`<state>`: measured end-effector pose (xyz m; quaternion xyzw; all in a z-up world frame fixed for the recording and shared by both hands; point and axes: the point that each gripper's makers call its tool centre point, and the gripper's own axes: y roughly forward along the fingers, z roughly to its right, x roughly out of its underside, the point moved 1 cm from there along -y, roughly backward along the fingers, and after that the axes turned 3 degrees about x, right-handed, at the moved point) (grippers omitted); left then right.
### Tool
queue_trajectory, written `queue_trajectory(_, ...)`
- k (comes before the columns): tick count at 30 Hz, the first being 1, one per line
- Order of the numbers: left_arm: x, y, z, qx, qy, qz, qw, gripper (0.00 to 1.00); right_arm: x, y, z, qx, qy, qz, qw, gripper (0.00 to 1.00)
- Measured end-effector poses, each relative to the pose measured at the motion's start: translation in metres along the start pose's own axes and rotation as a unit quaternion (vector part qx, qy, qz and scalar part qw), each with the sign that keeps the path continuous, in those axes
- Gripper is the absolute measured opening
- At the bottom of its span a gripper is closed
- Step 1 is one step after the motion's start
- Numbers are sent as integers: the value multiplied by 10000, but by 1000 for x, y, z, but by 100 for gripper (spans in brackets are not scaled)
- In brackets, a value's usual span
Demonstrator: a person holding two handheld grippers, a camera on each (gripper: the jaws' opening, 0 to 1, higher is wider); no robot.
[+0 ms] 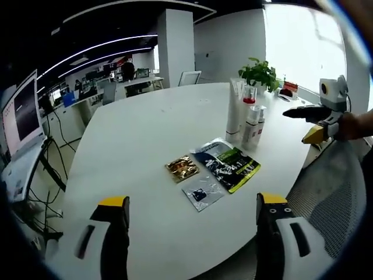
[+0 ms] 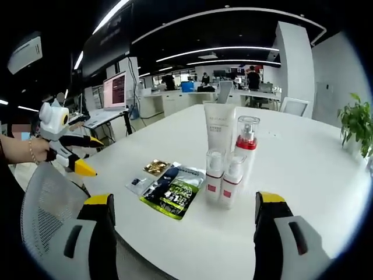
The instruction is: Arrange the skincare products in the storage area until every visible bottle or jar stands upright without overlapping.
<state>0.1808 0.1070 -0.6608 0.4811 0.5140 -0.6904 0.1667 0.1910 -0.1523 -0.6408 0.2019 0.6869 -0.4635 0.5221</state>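
Observation:
Several skincare items stand upright in a cluster on the white table [image 1: 134, 134]: a tall white tube [image 1: 235, 108] [image 2: 220, 128], a clear-capped bottle with a red collar [image 1: 249, 96] [image 2: 246, 143], and two small white bottles with red labels [image 1: 253, 125] [image 2: 222, 178]. Flat beside them lie a gold sachet [image 1: 182, 168] [image 2: 156, 167], a dark green pack [image 1: 230, 163] [image 2: 175, 189] and a small clear packet [image 1: 202, 192] [image 2: 139, 185]. My left gripper [image 1: 192, 201] [image 2: 90, 154] is open, off the table edge. My right gripper [image 2: 185, 201] [image 1: 300, 123] is open too, short of the bottles.
A potted plant [image 1: 259, 73] [image 2: 355, 122] stands behind the bottles near the table edge. A grey mesh chair back [image 1: 326, 192] [image 2: 46, 210] sits between the grippers at the near edge. Desks with monitors [image 1: 23, 111] fill the room behind.

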Motion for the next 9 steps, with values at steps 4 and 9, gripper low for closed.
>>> queue_trajectory(4,1,0,2,37,4,-54,10000,88,1,0,1,26,15,-21,10000,99)
queue_trajectory(9,3,1,3,76,43,-92,9999,88,2,-1,2,67,35,-47,10000,99)
